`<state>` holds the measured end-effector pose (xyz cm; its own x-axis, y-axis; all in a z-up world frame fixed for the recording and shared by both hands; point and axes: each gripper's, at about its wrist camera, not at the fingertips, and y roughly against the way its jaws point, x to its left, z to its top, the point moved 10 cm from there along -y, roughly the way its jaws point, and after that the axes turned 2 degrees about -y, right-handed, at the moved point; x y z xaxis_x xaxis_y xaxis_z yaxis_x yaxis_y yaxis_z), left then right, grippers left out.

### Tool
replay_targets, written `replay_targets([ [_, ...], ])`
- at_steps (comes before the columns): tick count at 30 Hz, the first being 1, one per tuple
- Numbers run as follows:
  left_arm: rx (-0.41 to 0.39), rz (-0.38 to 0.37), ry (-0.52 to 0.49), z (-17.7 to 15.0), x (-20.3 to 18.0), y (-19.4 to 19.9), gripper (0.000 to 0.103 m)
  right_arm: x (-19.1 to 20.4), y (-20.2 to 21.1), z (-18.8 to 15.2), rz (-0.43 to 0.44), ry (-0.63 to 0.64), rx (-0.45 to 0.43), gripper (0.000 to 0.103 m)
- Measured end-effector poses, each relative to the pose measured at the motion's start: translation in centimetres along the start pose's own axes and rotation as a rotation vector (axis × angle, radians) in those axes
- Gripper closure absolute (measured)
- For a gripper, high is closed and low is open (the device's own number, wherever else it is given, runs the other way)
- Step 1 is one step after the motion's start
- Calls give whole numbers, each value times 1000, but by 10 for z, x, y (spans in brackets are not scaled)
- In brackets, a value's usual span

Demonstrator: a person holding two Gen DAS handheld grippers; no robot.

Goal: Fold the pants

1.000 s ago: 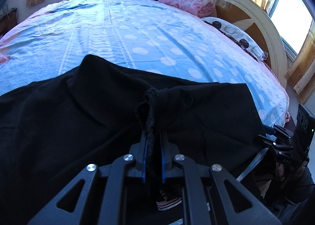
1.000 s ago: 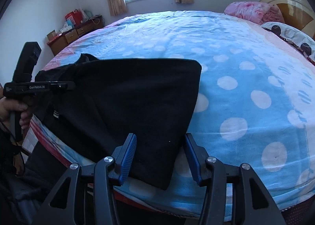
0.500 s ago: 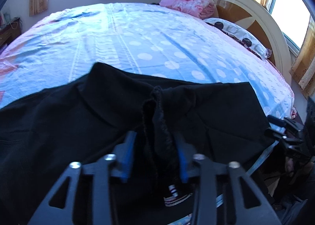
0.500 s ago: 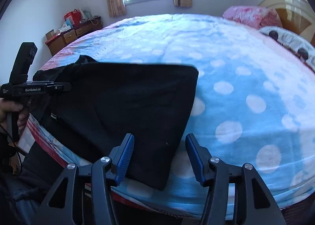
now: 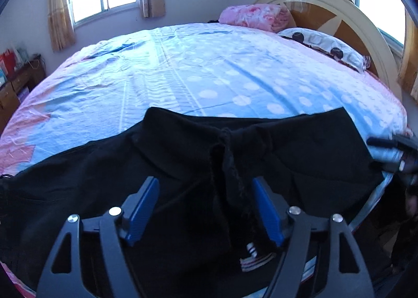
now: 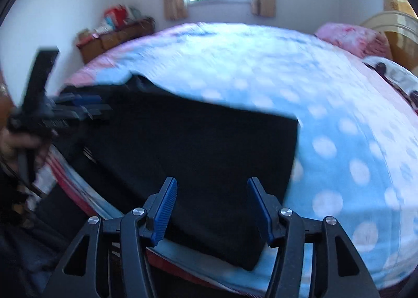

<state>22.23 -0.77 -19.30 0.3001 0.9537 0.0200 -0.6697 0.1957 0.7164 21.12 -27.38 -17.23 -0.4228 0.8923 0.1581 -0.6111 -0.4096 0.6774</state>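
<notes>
The left claw [image 5: 205, 209] has just opened off the black pants [image 5: 300, 157], right claw [image 6: 211, 209] also apart, so the raised ridge, perhaps loose, may unfold on the bed [image 5: 183, 76]

The bed [image 5: 183, 84] carries a light blue sheet [image 6: 339, 125] with white dots, and its edges are pink. On the near side of the sheet the black pants [image 5: 183, 167] lie spread flat, and a part of them hangs over the edge. At the far end, beside the curved headboard [image 5: 339, 11], lie a folded pink blanket [image 5: 256, 16] and a white pillow [image 5: 326, 45] with dark spots.
</notes>
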Motion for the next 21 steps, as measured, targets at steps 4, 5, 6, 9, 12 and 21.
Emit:
replay_targets([
  [4, 31, 36, -34, -14, -3, -7, 27, 30, -12, 42, 208, -59, -30, 45],
  [5, 44, 45, -40, -19, -3, -10, 26, 41, -19, 53, 265, -63, -35, 45],
  [6, 56, 46, -38, -23, -3, -12, 26, 51, -29, 63, 295, -59, -32, 45],
  [9, 58, 30, -22, -27, -4, -16, 21, 66, -64, 74, 299, -39, 17, 45],
  [12, 59, 21, -4, -29, -3, -22, 19, 63, -118, 62, 223, -58, 177, 45],
  [21, -40, -7, 25, -21, 21, 16, 9, 54, -92, 93, 167, -45, 116, 45],
])
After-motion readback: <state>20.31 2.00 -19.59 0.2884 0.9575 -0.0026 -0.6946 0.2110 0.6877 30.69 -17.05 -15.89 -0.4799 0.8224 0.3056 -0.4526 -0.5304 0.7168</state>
